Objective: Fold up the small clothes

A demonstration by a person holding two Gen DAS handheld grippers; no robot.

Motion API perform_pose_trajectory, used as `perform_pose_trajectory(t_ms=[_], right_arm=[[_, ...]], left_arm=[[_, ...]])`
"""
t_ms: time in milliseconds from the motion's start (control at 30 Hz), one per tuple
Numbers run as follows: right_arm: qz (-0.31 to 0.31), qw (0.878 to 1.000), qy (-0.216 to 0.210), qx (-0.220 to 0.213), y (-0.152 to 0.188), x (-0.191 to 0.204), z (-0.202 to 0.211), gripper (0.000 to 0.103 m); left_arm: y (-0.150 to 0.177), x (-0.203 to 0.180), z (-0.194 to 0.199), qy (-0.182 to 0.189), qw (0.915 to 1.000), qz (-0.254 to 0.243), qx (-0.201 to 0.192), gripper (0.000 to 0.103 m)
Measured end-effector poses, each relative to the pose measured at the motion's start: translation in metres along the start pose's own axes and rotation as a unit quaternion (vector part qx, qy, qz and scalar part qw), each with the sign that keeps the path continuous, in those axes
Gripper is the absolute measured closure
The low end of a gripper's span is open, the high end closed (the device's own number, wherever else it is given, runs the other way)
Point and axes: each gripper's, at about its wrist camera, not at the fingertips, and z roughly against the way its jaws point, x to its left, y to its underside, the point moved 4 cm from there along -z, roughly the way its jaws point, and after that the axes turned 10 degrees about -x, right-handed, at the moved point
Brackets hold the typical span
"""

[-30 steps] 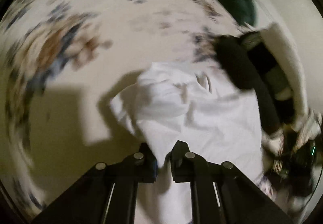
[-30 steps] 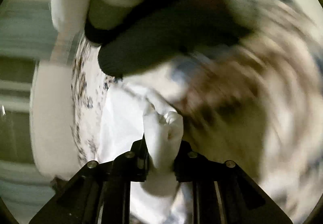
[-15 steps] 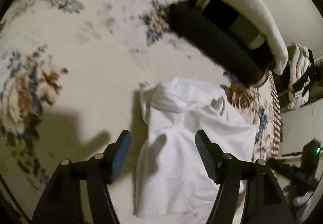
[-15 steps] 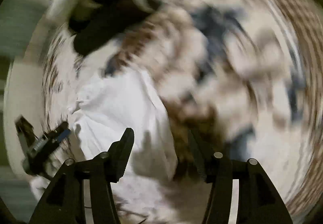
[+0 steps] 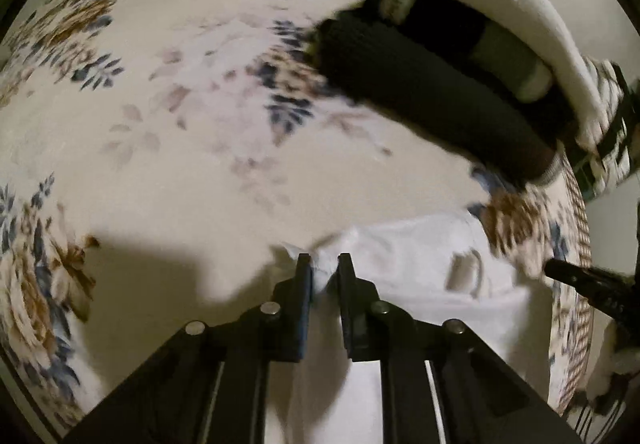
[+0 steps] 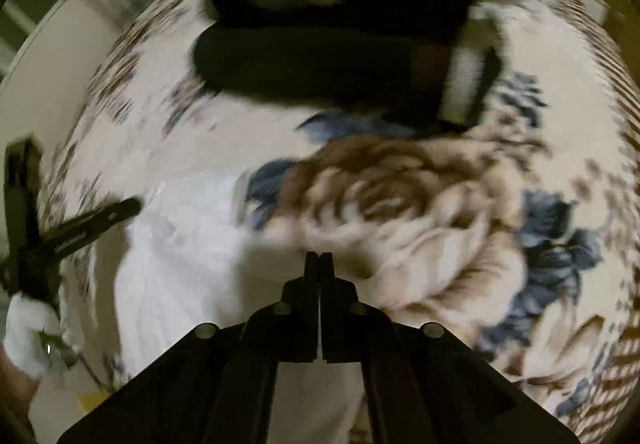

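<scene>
- White garment (image 5: 404,284) spread flat on floral bedspread (image 5: 172,132), just beside rolled dark clothes (image 5: 432,100).
- Left gripper (image 5: 325,276) closing, a pinch of garment edge between the jaws.
- Right gripper (image 6: 319,264) fully closed at garment's edge; hold uncertain.
- No legible writing anywhere.

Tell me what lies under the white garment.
The white garment lies on a floral bedspread, which shows all around it. Whatever sits directly beneath the cloth is covered.

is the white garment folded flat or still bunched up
Still bunched: the white garment lies rumpled on the floral bedspread, one edge pinched in the left gripper.
</scene>
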Motion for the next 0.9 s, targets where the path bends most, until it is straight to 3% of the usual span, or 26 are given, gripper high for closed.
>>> perform_pose_trajectory(t_ms=[100,233,267,300,367,433,500,600,733,833,900], right_arm=[[-0.039,0.999,-0.011,0.021,-0.005,-0.016,-0.005,0.102],[0.002,0.996,-0.077,0.046,-0.012,0.010,0.002,0.099],[0.036,0.994,-0.086,0.052,-0.014,0.023,0.004,0.089],[0.060,0.993,-0.090,0.057,-0.014,0.032,0.007,0.072],[0.119,0.985,-0.101,0.069,-0.014,0.055,0.003,0.052],[0.171,0.976,-0.105,0.083,-0.013,0.074,-0.005,0.051],[0.197,0.971,-0.100,0.094,-0.015,0.086,-0.016,0.051],[0.194,0.969,-0.100,0.114,-0.018,0.084,-0.029,0.051],[0.174,0.970,-0.109,0.130,-0.013,0.072,-0.032,0.049],[0.177,0.965,-0.121,0.149,-0.002,0.066,-0.030,0.049],[0.184,0.961,-0.133,0.156,0.005,0.066,-0.030,0.049]], left_arm=[[-0.006,0.017,-0.009,-0.011,0.9994,0.031,0.013,0.092],[-0.016,0.016,0.016,0.028,0.9986,0.044,0.010,0.085],[-0.017,0.012,0.024,0.040,0.9985,0.036,0.007,0.074],[-0.018,0.008,0.030,0.046,0.9986,0.026,0.006,0.056],[-0.020,-0.005,0.037,0.065,0.9978,-0.006,0.007,0.038],[-0.021,-0.019,0.033,0.082,0.9956,-0.041,0.023,0.038],[-0.022,-0.042,0.019,0.099,0.9881,-0.108,0.049,0.037],[-0.016,-0.070,-0.004,0.122,0.9666,-0.202,0.100,0.037],[0.011,-0.100,-0.040,0.138,0.9139,-0.334,0.185,0.037],[0.022,-0.108,-0.052,0.144,0.8891,-0.386,0.199,0.038],[0.027,-0.114,-0.049,0.186,0.8711,-0.404,0.207,0.077]])
